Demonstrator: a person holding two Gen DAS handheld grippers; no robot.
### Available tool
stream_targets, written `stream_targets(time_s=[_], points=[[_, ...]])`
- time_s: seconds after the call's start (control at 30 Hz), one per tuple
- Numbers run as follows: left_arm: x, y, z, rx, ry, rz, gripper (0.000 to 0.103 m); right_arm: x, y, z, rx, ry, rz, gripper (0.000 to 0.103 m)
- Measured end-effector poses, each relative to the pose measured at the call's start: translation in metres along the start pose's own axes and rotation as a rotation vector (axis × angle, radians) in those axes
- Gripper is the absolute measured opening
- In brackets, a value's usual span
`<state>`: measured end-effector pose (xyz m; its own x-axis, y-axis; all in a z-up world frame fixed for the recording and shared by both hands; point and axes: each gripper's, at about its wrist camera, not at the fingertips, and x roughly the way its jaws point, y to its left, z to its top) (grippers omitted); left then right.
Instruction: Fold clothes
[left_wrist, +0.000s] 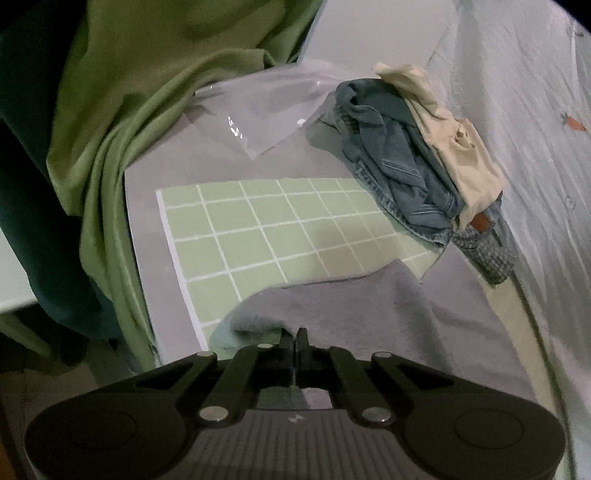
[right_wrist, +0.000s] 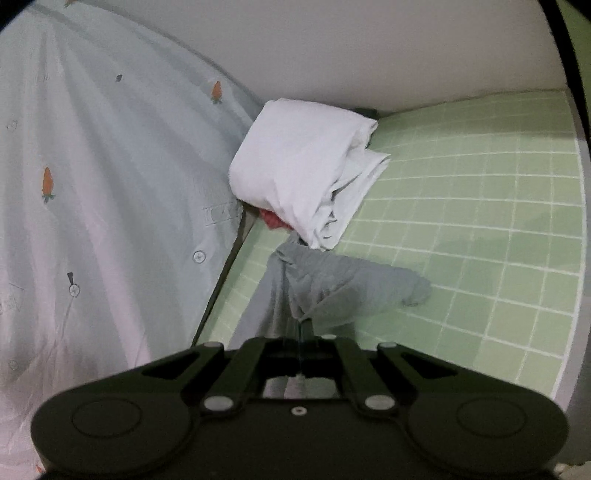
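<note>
- Grey cloth (left_wrist: 332, 295) on the near part of the green mat (left_wrist: 258, 229), pinched at two edges.
- Left gripper (left_wrist: 294, 338) pressed together on the cloth's near edge — angled steeply down.
- Right gripper (right_wrist: 303, 325) clamped on a bunched corner (right_wrist: 306, 295), tilted less.
- Risk: thin bite slipping out if pulled unevenly, or dragging cloth into the white bundle (right_wrist: 303, 166) and jeans pile (left_wrist: 399, 166) nearby.
</note>
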<state>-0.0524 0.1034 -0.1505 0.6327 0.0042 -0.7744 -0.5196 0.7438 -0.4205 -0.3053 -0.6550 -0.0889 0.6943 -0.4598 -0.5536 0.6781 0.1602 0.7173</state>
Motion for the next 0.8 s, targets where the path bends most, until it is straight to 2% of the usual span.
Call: stream_targets(time_s=[0.07, 0.23, 0.5, 0.6, 0.8], points=[[-0.004, -0.002, 0.001, -0.026, -0.012, -0.020, 0.000, 0.002, -0.006, 0.000, 0.033, 0.006, -0.005, 0.001], [-0.027, -0.012, 0.014, -0.031, -0.075, -0.060, 0.000, -0.004, -0.001, 0.004, 0.017, -0.007, -0.002, 0.001], [-0.089, -0.033, 0.036, -0.019, -0.197, -0.103, 0.000, -0.044, 0.034, 0.027, -0.037, -0.099, 0.116, 0.000], [-0.087, -0.048, 0.046, 0.020, -0.212, -0.103, 0.000, -0.040, 0.048, 0.032, -0.076, -0.124, 0.144, 0.000], [-0.059, -0.086, 0.047, 0.072, -0.237, -0.067, 0.000, 0.005, 0.062, 0.030, -0.062, -0.085, 0.140, 0.001]])
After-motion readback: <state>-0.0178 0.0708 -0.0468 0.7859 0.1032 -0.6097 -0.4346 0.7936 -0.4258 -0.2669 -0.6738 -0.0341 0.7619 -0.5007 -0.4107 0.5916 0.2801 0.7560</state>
